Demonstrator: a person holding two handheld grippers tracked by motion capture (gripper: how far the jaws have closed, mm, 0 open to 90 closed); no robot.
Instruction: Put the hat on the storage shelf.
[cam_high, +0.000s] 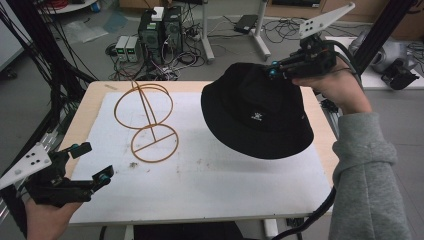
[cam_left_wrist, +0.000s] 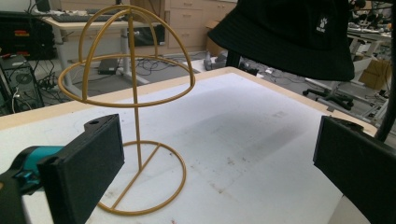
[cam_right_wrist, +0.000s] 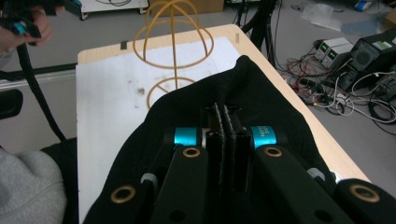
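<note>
A: From the high view, where is the hat?

B: The black bucket hat (cam_high: 257, 112) hangs in the air off the bench (cam_high: 90, 105), brim down, over the white sheet (cam_high: 210, 175). The right gripper (cam_high: 274, 71) has its jaws clenched on the hat's far edge, so the crown and brim droop below and in front of those jaws. The gold wire stand (cam_high: 147, 120) sits upright on the sheet, well apart from those jaws, off to their far side past the hat.

A: And the left one?

B: The left gripper (cam_high: 92, 162) is at the near corner of the bench, jaws released, nothing between them.

A: The left gripper view?

B: Its two black jaws stand wide apart at the bottom corners. The wire stand (cam_left_wrist: 135, 107) rises just ahead of the jaw on the picture's left, its ring base flat on the sheet (cam_left_wrist: 243, 140). The hat (cam_left_wrist: 289, 35) floats high ahead of the other jaw, clear of the bench (cam_left_wrist: 280, 91).

A: The right gripper view?

B: The jaws are pressed tight together with a fold of the hat's fabric (cam_right_wrist: 261, 98) pinched between them; the cloth spreads to both sides of them. Beyond the jaws stands the wire stand (cam_right_wrist: 175, 42) on the sheet (cam_right_wrist: 107, 93), and farther off the left gripper (cam_right_wrist: 21, 23) in its hand.
</note>
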